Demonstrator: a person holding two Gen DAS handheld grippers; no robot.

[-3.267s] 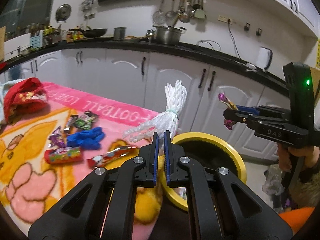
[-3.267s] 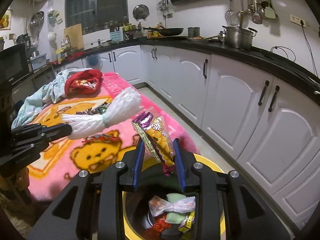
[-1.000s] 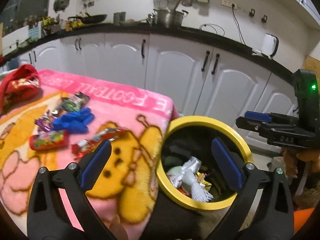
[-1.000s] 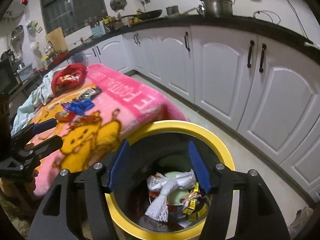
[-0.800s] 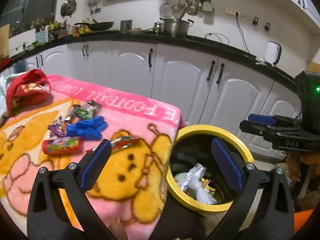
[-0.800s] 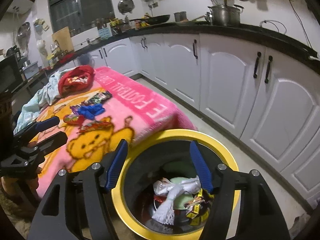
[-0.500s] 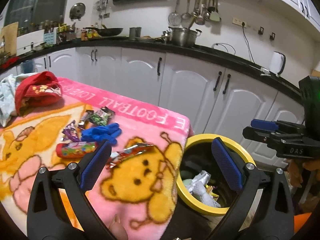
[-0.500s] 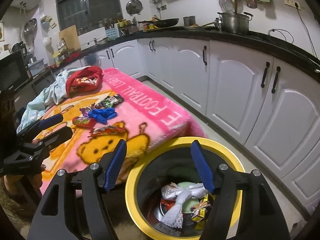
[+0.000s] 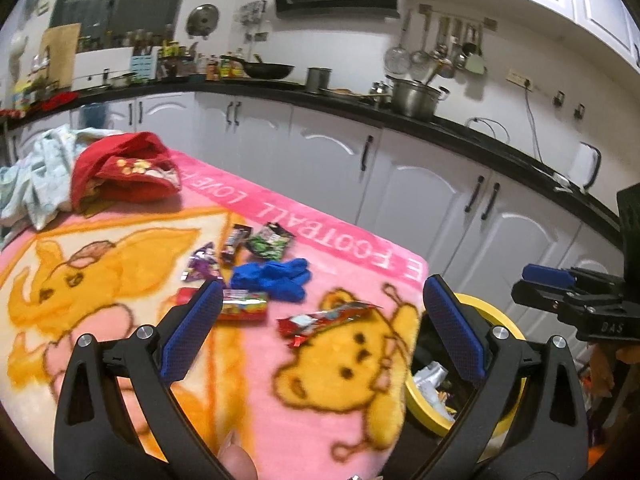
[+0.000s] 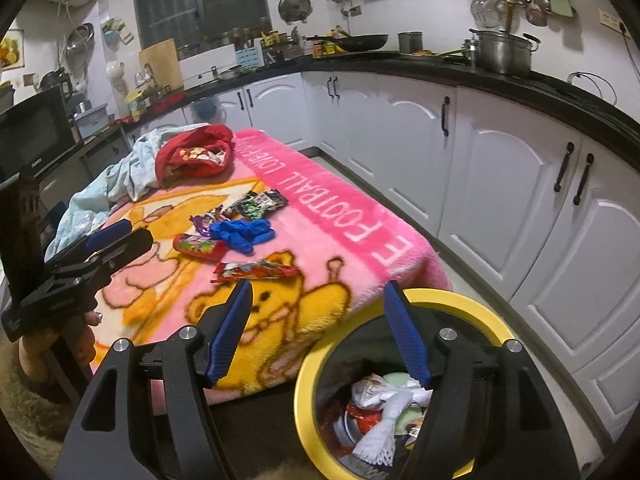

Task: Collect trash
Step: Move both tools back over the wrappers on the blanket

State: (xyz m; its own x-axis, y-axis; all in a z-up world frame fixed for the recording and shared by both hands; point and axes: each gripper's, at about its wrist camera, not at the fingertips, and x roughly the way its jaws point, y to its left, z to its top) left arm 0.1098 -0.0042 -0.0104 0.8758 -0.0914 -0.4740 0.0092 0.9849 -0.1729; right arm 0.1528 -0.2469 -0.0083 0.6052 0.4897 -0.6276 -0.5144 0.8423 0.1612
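Note:
A yellow-rimmed trash bin (image 10: 472, 298) stands at the corner of a pink blanket (image 10: 320, 200); it holds white foam netting (image 10: 384, 428) and wrappers. On the blanket lie a long red wrapper (image 9: 328, 316), a blue glove (image 9: 276, 278), a red tube wrapper (image 9: 236, 306), a purple wrapper (image 9: 202, 266) and a green wrapper (image 9: 268, 238). My left gripper (image 9: 320, 332) is open and empty above the blanket's near edge. My right gripper (image 10: 316, 332) is open and empty above the bin's left rim. The bin also shows in the left wrist view (image 9: 496, 316).
A red cloth (image 9: 120, 172) and pale blue clothes (image 9: 28, 176) lie at the blanket's far end. White cabinets (image 10: 500, 184) under a black counter run behind. The right gripper appears at the right of the left wrist view (image 9: 560, 292).
Both grippers opened and dropped the foam netting and the snack wrapper into the bin. Both have since pulled back and swung left toward the blanket.

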